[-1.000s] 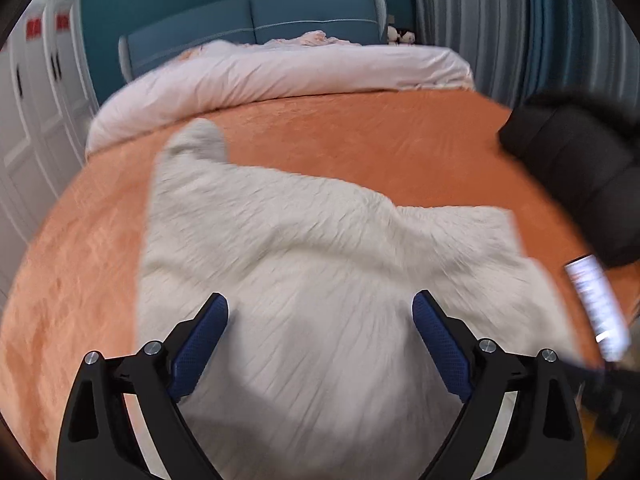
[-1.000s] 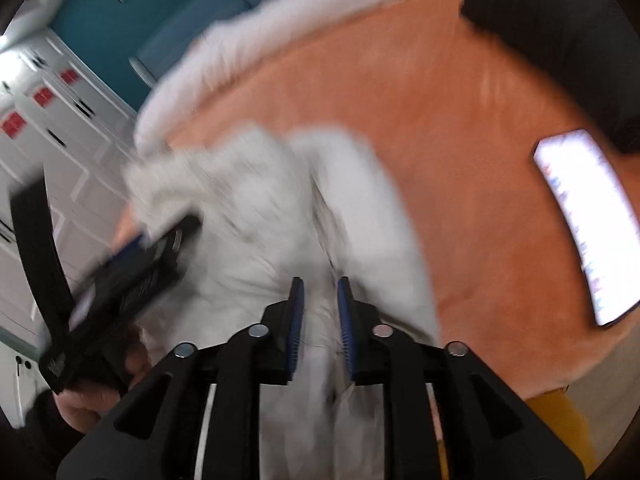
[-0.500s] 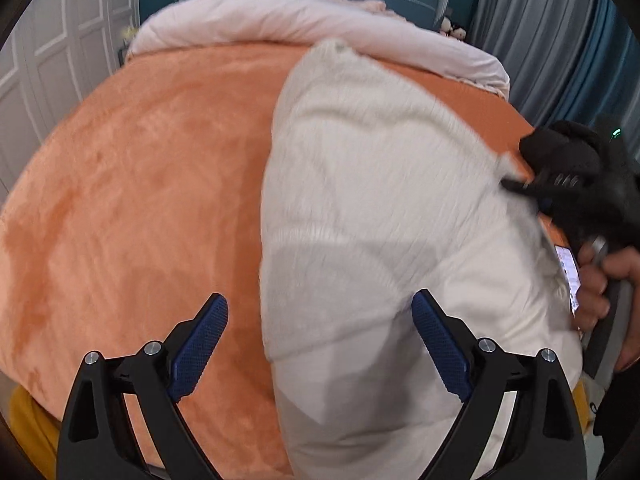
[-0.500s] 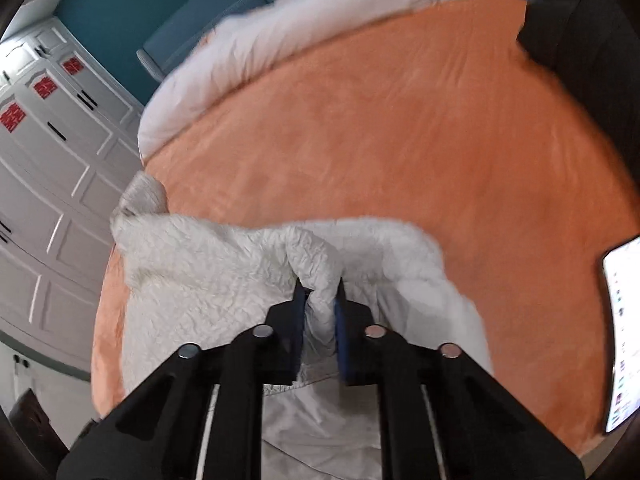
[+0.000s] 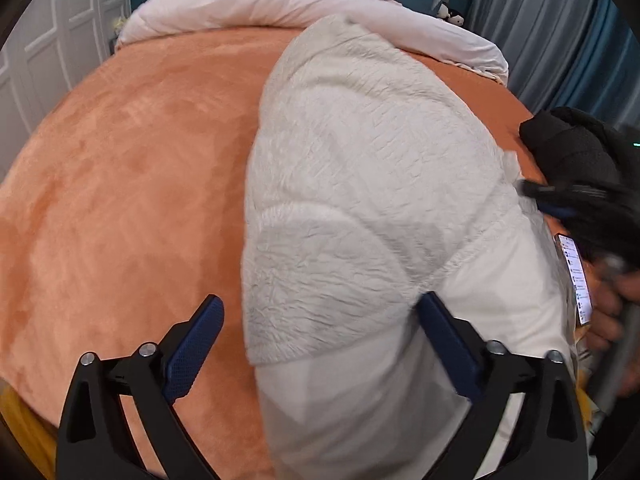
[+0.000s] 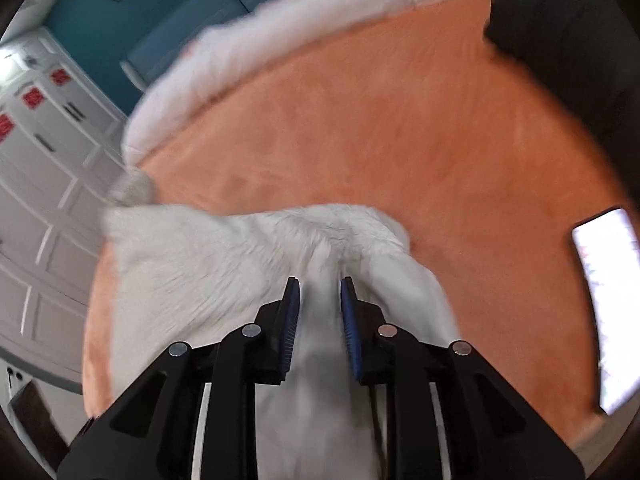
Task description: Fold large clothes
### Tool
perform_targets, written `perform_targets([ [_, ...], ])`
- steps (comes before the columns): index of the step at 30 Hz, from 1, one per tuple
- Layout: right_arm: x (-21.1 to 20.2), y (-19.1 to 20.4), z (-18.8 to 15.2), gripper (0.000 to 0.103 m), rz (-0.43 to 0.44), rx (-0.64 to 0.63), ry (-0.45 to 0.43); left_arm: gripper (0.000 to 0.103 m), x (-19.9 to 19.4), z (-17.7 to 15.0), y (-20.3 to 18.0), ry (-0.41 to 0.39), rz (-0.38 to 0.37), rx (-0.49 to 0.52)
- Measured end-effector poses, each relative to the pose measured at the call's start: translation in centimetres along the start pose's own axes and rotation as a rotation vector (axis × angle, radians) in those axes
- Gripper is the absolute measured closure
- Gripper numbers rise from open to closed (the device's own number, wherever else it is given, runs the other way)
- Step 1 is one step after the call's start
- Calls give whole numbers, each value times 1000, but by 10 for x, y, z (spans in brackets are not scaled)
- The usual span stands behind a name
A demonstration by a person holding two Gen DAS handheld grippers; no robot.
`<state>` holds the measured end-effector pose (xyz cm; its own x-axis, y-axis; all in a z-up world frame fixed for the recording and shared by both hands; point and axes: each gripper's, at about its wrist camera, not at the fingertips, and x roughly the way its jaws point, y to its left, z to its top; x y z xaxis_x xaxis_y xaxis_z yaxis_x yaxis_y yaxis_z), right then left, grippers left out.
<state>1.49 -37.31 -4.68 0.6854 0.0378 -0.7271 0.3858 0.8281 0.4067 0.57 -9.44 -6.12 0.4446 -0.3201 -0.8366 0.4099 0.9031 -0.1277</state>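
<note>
The white fleece garment (image 5: 360,184) lies on the orange bed (image 5: 120,168), right of centre in the frame, partly doubled over. To fold it well, lay the flap square and smooth before letting go. The right tool (image 6: 319,292) has fabric between its slightly parted jaws; whether it grips, I cannot tell. The left tool (image 5: 320,320) gapes wide above the garment, holding nothing.

A bed (image 5: 120,184) under an orange blanket fills the room; teal wall (image 6: 92,12) behind; white panelled wardrobes (image 6: 36,184) left; grey-blue curtains (image 5: 560,40) right.
</note>
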Motion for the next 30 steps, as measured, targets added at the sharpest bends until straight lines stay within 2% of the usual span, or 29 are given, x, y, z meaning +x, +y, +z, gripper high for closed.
perform_targets([
  [2, -36, 13, -15, 82, -17, -70, -20, 15, -16, -1, -5, -36, 9, 38],
  [3, -48, 18, -31, 82, -20, -111, 2, 15, -22, -3, -10, -50, 2, 61],
  [5, -41, 17, -57, 82, -34, -146, 91, 14, -16, -7, -18, -15, -6, 83],
  [6, -21, 11, -80, 85, -82, -168, 175, 12, -8, -10, -20, 7, -9, 80],
  [8, -8, 3, -100, 86, -86, -171, 183, 8, -3, -12, -19, -1, 16, 79],
  [11, -25, -1, -93, 84, -71, -108, 178, 11, -14, -8, -17, 4, 13, 79],
  [12, -40, -3, -86, 82, -49, -93, 141, 11, -21, -5, -11, -6, 4, 60],
  [14, -62, -13, -75, 60, -61, -65, 63, 10, -32, 2, 0, -36, -20, 5],
  [15, -68, -19, -70, 42, -68, -46, 31, 10, -34, 7, 9, -37, -38, -39],
  [16, -73, -29, -63, 34, -91, -11, -12, 10, -31, 15, 19, -20, -62, -96],
  [18, -66, -39, -56, 33, -110, 40, -8, 10, -21, 23, 32, 19, -95, -189],
  [20, -52, -50, -55, 31, -80, 97, 47, 10, -7, 31, 46, 59, -136, -287],
  [21, -39, -57, -56, 30, -50, 140, 98, 10, -2, 33, 47, 68, -145, -305],
  [24, -12, -58, -62, 29, -17, 193, 178, 9, 14, 35, 45, 91, -169, -321],
  [25, -5, -61, -63, 28, -13, 201, 193, 5, 18, 34, 43, 93, -177, -324],
  [27, 3, -65, -71, 27, 20, 229, 216, 5, 26, 34, 41, 93, -195, -334],
  [30, 17, -76, -78, 19, 62, 281, 235, 5, 40, 35, 39, 96, -208, -340],
])
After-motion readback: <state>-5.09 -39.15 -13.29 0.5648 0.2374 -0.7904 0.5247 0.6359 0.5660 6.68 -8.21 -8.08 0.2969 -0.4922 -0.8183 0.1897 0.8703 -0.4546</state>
